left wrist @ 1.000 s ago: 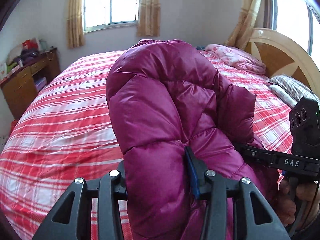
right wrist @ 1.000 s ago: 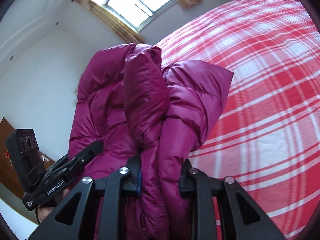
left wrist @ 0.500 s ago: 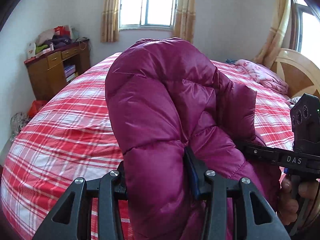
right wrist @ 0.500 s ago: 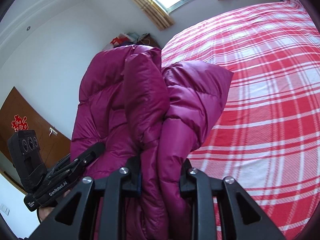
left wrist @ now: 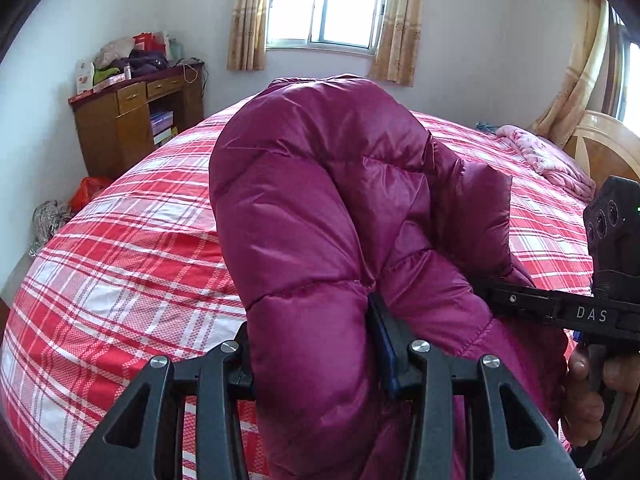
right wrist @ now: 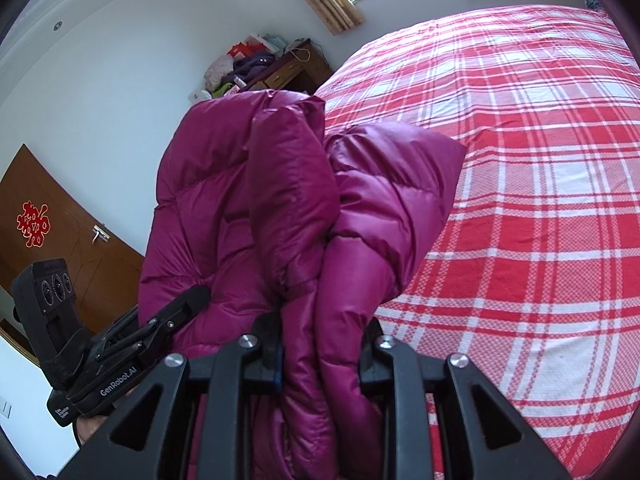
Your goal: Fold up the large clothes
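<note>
A puffy magenta down jacket (left wrist: 320, 208) is bunched up and held in the air over the bed. My left gripper (left wrist: 312, 344) is shut on a thick fold of it. My right gripper (right wrist: 320, 344) is shut on another thick fold of the same jacket (right wrist: 280, 208). The two grippers are close together: the right one shows at the right edge of the left wrist view (left wrist: 560, 312), the left one at the lower left of the right wrist view (right wrist: 132, 344). The fingertips are buried in the fabric.
The bed has a red and white plaid cover (left wrist: 120, 264) (right wrist: 540, 160). A wooden cabinet (left wrist: 132, 128) with clutter on top stands by the left wall. A pink blanket (left wrist: 548, 160) and a wooden headboard (left wrist: 608, 140) are at the far right. A brown door (right wrist: 60, 232) is behind.
Both views have swung to the left across the room with the jacket still gripped. The cabinet has come further into view and the headboard has slid toward the right edge.
</note>
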A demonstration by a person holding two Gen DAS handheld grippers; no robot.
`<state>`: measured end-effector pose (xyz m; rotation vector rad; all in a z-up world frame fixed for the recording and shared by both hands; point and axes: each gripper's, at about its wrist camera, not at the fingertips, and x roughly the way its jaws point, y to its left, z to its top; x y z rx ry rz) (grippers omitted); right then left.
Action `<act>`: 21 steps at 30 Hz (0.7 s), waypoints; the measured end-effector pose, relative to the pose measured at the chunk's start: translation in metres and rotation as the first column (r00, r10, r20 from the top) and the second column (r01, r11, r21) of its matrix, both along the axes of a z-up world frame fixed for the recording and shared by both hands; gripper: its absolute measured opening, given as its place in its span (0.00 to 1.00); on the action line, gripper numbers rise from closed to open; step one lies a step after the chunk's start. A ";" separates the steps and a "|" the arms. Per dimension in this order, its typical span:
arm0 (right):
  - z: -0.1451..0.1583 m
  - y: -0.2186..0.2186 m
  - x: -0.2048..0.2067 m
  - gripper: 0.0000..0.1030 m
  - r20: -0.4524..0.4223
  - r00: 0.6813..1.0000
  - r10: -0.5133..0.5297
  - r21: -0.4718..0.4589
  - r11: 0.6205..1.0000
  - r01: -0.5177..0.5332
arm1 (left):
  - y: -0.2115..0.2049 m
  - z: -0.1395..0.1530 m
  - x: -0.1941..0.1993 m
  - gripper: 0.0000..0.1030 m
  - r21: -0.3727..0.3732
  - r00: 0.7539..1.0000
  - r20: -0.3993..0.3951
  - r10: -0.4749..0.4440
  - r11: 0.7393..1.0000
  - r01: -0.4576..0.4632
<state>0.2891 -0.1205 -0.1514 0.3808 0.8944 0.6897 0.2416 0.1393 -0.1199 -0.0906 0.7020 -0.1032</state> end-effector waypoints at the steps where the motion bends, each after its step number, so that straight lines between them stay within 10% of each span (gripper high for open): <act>1: 0.003 0.003 0.001 0.26 -0.002 1.000 0.004 -0.002 1.000 -0.004 | 0.003 -0.001 0.000 0.43 -0.002 1.000 -0.001 0.004 1.000 -0.004; 21: -0.012 0.052 0.038 0.26 -0.053 0.997 0.051 -0.046 0.998 -0.053 | 0.037 -0.022 0.002 0.42 -0.031 0.998 -0.051 0.045 0.998 -0.046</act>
